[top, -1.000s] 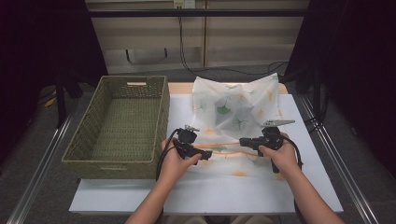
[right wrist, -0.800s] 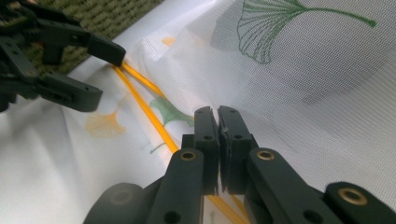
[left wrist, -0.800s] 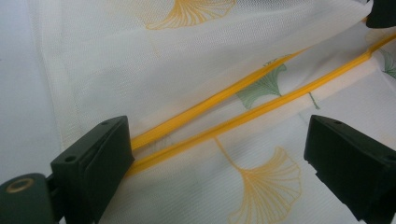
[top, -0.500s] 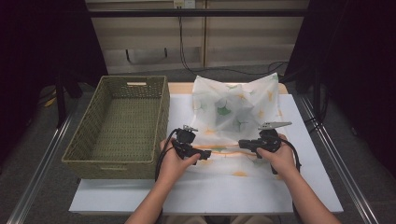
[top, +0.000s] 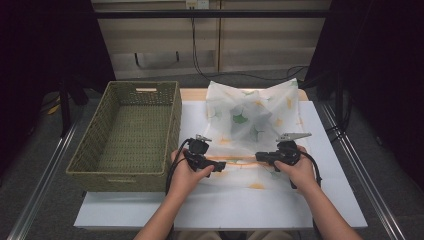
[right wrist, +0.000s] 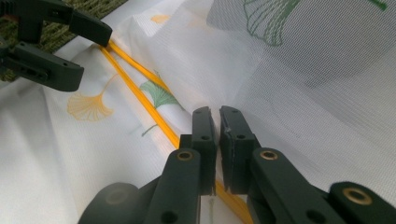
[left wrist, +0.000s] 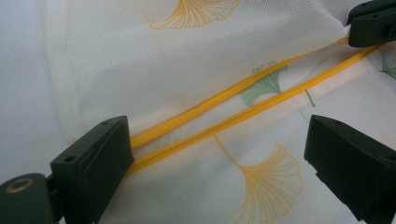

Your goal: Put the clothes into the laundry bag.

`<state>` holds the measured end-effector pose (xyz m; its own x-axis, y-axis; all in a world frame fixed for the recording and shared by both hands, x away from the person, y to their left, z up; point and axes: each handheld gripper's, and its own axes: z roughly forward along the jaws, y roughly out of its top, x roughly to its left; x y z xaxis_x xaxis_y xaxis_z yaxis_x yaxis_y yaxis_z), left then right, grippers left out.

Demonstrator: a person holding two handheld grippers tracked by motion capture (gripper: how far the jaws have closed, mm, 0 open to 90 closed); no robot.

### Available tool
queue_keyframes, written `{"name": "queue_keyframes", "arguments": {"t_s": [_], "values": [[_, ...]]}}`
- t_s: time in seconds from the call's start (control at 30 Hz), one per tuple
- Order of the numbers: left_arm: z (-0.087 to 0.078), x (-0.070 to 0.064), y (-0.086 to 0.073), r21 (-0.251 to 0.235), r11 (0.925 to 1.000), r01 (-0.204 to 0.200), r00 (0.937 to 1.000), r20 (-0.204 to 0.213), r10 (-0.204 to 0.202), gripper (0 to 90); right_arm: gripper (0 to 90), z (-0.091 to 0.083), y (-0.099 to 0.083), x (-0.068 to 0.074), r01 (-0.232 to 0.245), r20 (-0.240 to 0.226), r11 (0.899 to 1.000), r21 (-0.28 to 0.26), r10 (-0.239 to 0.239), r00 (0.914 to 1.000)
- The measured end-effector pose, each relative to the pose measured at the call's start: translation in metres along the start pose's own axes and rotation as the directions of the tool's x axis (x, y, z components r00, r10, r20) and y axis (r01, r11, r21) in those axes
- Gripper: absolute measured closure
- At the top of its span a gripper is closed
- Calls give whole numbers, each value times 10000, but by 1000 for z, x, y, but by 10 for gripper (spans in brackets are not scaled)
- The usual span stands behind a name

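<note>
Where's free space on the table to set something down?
Bare white table along the near edge, below the cloth. The wicker basket is empty. A narrow strip right of the cloth. Crowded mid-table: left gripper, right gripper.

**Room around the white table**

White table (top: pixel 325 210) is sitting on grey floor (top: pixel 30 145), light falling on it from above. Metal rails (top: pixel 45 175) are running along both sides of the table. Beyond the table, beige wall panels (top: pixel 165 40) are showing, black cables (top: pixel 200 55) hanging down them. Dark curtains (top: pixel 45 40) are flanking the table left and right.
</note>
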<state>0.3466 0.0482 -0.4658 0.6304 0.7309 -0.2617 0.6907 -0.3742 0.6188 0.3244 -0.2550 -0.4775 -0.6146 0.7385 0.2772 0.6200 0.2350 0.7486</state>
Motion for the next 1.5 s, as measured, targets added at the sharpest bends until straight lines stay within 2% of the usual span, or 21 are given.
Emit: {"name": "queue_keyframes", "arguments": {"t_s": [0.27,0.33,0.4,0.47,0.5,0.63,0.77,0.83,0.87,0.97,1.07,1.37,1.5], "values": [[0,0,0,17,10000,30,10000,31,-30,74,820,-1,0,0,24,43,9999,125,-24,10000],[1,-1,-1,-78,10000,50,10000,-64,-51,72,779,-1,0,1,13,49,10000,79,-13,10000],[0,0,0,84,9999,-66,10000,51,65,68,747,-1,1,3,137,66,9999,92,-137,9999],[1,-1,-1,-63,10000,53,10000,-3,-53,67,704,-1,1,6,297,120,9995,140,-299,9995],[1,0,-1,20,10000,37,10000,72,-38,67,691,-1,2,7,363,159,9992,167,-365,9992],[1,0,-1,-13,10000,-24,10000,-29,24,66,577,1,4,12,502,-11,9987,129,-502,9987],[1,1,-1,47,10000,-29,10000,54,29,66,503,3,6,18,836,-122,9963,221,-834,9964],[2,0,-2,89,9999,62,9999,113,-63,66,483,4,7,22,981,-19,9947,306,-981,9952],[4,0,-2,43,10000,75,10000,17,-75,59,472,5,7,23,1134,-16,9928,380,-1135,9935],[4,1,-3,169,9999,24,10000,83,-25,60,421,7,8,25,1204,-46,9917,459,-1203,9927],[3,1,-3,208,9998,30,10000,89,-31,60,421,8,7,25,1431,10,9880,576,-1434,9897],[1,1,-3,238,9997,55,9999,105,-57,55,524,16,3,28,1887,-123,9750,1174,-1886,9820],[-1,0,-2,136,9998,151,9999,80,-153,53,581,19,1,29,2190,-62,9653,1424,-2203,9754]]}}
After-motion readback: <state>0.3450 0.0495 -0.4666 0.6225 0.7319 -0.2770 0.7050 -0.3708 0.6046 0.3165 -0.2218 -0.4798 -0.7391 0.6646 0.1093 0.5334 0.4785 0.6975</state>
